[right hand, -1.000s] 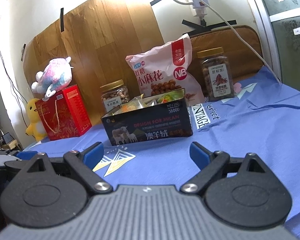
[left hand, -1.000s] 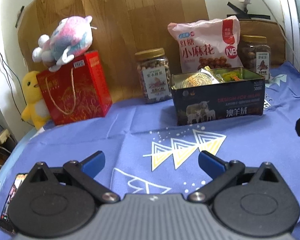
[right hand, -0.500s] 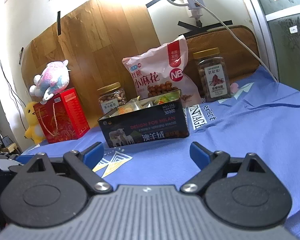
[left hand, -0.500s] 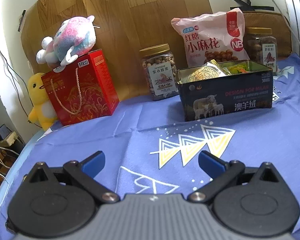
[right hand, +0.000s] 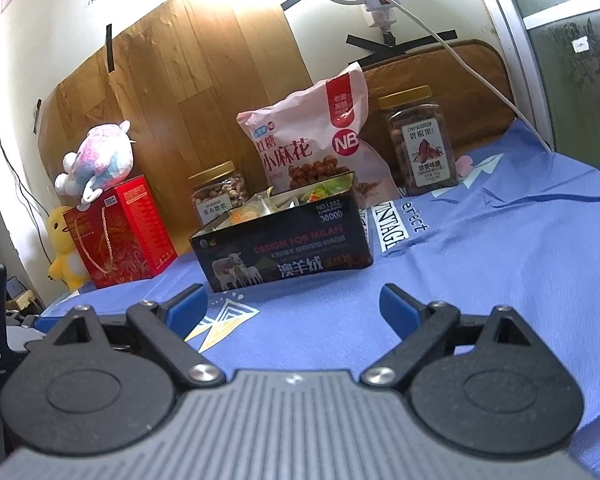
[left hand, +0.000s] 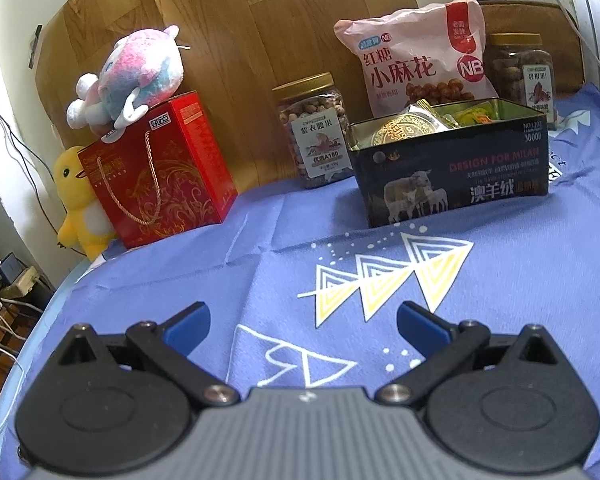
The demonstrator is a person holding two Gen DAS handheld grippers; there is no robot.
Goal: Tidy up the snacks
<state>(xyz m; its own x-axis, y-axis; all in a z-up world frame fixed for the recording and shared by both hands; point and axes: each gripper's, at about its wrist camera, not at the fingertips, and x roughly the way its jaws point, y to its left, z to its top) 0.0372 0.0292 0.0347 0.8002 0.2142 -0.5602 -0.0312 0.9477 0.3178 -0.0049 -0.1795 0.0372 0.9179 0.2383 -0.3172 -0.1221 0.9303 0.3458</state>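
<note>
A dark open tin box (left hand: 456, 176) (right hand: 284, 252) with small wrapped snacks inside stands on the blue cloth. Behind it lean a pink snack bag (left hand: 416, 60) (right hand: 316, 144), a nut jar (left hand: 316, 132) (right hand: 220, 194) to its left and a second jar (left hand: 522, 68) (right hand: 422, 144) to its right. My left gripper (left hand: 303, 322) is open and empty, low over the cloth, well in front of the tin. My right gripper (right hand: 294, 306) is open and empty, also in front of the tin.
A red gift box (left hand: 160, 172) (right hand: 120, 232) with a pink plush toy (left hand: 136, 68) on top stands at the back left, a yellow duck plush (left hand: 80, 200) beside it. A wooden board (left hand: 260, 20) lines the wall. The table's left edge (left hand: 32, 340) drops to cables.
Both grippers stay open. The left wrist view has shifted right and slightly nearer the items; the right view has drawn back a little and tilted up.
</note>
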